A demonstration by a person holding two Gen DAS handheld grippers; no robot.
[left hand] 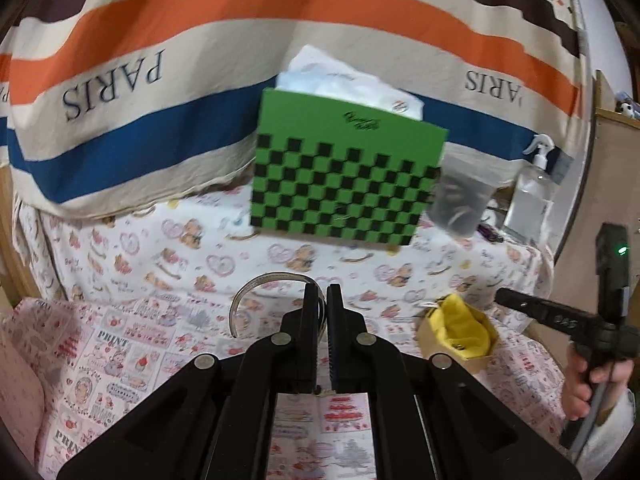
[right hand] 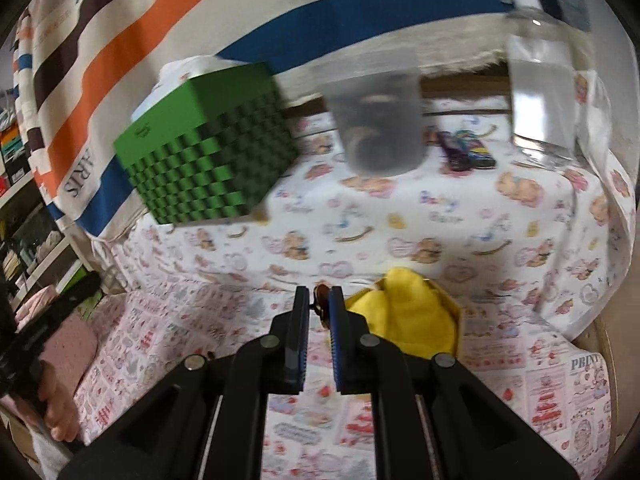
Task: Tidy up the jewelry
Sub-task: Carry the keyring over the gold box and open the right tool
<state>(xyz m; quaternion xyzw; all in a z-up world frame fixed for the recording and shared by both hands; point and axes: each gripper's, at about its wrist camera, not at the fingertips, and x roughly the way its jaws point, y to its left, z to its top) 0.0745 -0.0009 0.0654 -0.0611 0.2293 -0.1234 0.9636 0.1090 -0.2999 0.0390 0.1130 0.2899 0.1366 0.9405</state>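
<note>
My left gripper (left hand: 322,294) is shut on a thin silver open bangle (left hand: 256,290), whose curve sticks out to the left of the fingers above the patterned cloth. My right gripper (right hand: 320,296) is shut on a small brown piece of jewelry (right hand: 321,301) that peeks out between the fingertips; its exact kind is too blurred to tell. A green box with a black checker pattern (left hand: 344,184) (right hand: 208,148) stands ahead at the back, white paper showing from its top. Beside it stands a translucent cup (left hand: 460,204) (right hand: 380,120) with dark contents.
A small cardboard box with yellow cloth (left hand: 464,332) (right hand: 404,308) lies just right of the grippers. A clear pump bottle (left hand: 532,196) (right hand: 544,80) and dark small items (right hand: 464,152) stand at the back right. A striped cloth hangs behind. A hand (left hand: 592,380) grips the other tool.
</note>
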